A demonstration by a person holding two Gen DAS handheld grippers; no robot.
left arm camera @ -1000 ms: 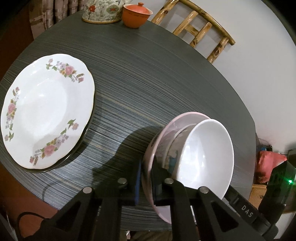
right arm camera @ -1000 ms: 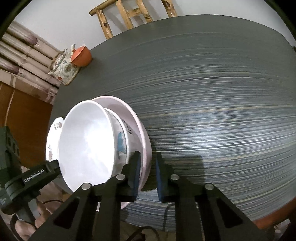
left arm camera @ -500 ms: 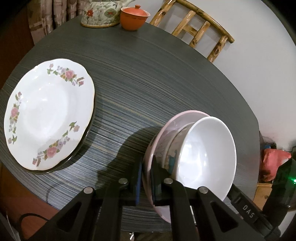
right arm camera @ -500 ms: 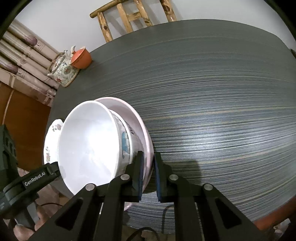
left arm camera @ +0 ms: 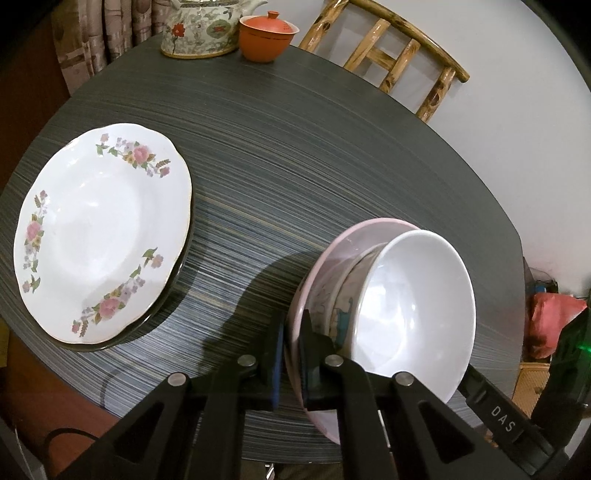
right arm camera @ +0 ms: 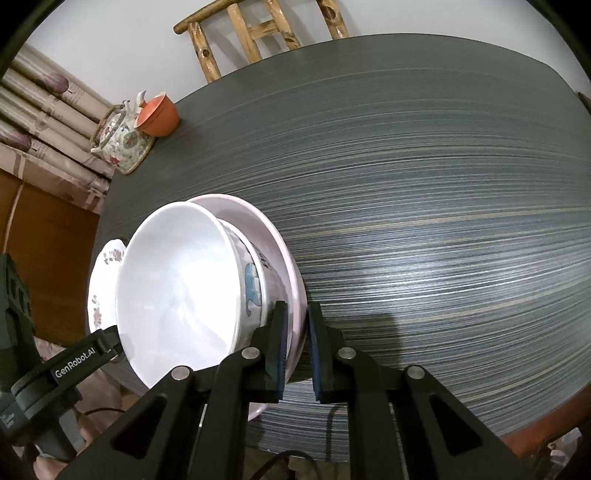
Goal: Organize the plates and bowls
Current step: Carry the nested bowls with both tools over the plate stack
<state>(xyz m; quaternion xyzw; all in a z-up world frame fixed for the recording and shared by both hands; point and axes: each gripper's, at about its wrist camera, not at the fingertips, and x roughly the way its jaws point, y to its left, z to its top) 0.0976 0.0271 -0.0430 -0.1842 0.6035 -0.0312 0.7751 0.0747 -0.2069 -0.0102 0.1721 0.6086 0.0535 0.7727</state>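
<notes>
Gripping opposite rim edges of one pink plate [left arm camera: 373, 229], left gripper [left arm camera: 291, 354] and right gripper [right arm camera: 295, 347] were both clamped narrow; white bowl [left arm camera: 413, 306] sat inside, above dark table [left arm camera: 295, 140]; floral plate [left arm camera: 103, 236] lay leftward.

A round dark table [left arm camera: 295, 155] with fine streaks. At its far edge, a flowered teapot [left arm camera: 201, 31] stands just beside a lidded orange cup [left arm camera: 266, 37]. A bamboo chair [left arm camera: 391, 48] stands behind the table against a white wall; patterned curtains [left arm camera: 96, 37] hang nearby.
</notes>
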